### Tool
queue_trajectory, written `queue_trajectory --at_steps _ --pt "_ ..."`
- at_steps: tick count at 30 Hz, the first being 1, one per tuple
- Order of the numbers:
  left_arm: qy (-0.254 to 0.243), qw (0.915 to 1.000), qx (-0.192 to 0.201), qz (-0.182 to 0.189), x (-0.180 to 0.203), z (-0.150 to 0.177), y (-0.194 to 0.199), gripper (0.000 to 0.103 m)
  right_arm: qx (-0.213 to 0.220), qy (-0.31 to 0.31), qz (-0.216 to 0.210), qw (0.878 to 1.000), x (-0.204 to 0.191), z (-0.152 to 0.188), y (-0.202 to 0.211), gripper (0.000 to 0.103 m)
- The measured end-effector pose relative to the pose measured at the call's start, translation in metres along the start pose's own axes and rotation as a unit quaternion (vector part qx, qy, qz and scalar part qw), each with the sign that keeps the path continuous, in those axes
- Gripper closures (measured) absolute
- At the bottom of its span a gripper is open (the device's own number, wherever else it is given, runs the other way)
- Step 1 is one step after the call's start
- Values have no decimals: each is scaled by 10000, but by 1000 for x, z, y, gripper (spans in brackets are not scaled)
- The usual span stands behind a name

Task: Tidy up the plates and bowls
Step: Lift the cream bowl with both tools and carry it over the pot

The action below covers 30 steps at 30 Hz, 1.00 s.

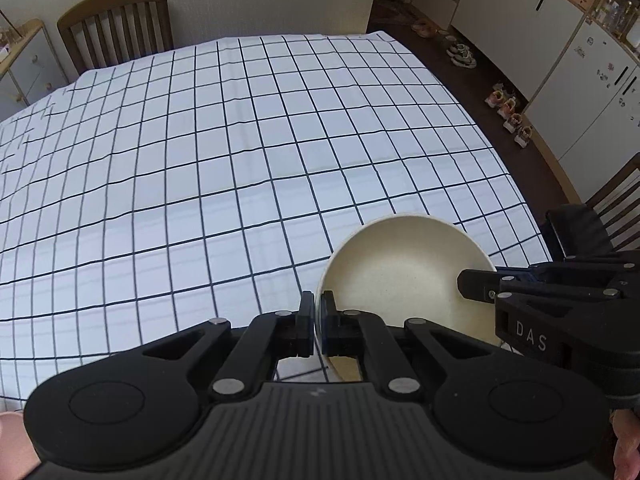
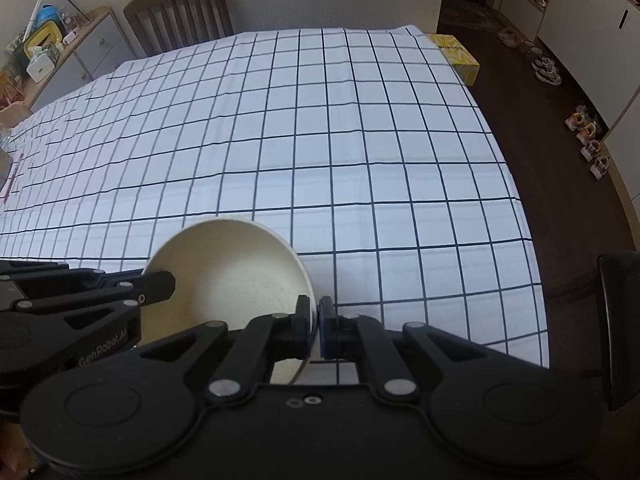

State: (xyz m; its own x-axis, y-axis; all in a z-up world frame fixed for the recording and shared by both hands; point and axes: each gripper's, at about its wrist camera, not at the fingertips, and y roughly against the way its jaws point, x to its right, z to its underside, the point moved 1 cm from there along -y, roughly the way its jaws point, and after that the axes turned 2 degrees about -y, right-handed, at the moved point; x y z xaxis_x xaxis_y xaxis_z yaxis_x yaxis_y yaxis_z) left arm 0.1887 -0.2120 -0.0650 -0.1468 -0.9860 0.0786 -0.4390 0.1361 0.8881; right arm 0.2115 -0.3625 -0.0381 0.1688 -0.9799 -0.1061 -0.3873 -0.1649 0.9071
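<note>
Clamped on the near-left rim of the cream bowl (image 1: 404, 272), the left gripper (image 1: 317, 320) is seen in the left wrist view with one pad inside the wall and one outside. The bowl is held above the near right part of the checked tablecloth (image 1: 224, 152). The opposite rim is pinched by the right gripper (image 1: 464, 284), which enters from the right. Open cloth stretches away to the far edge, where a wooden chair (image 1: 116, 26) stands; the table's right edge drops to dark floor.

From the right wrist view, the right gripper (image 2: 316, 320) is seen clenched on the bowl (image 2: 228, 276) at its right rim, while the left gripper (image 2: 168, 280) is fastened across from it. A yellow box (image 2: 456, 56) lies at the far right corner.
</note>
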Motion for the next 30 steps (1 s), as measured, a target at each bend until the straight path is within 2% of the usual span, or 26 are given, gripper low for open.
queue_trajectory --at_steps 21,30 --pt "-113 9984 553 -78 -45 100 125 101 492 137 -7 9987 -87 87 96 98" --pt "-191 9992 340 -106 -63 142 132 100 297 258 -100 9992 -121 132 100 96"
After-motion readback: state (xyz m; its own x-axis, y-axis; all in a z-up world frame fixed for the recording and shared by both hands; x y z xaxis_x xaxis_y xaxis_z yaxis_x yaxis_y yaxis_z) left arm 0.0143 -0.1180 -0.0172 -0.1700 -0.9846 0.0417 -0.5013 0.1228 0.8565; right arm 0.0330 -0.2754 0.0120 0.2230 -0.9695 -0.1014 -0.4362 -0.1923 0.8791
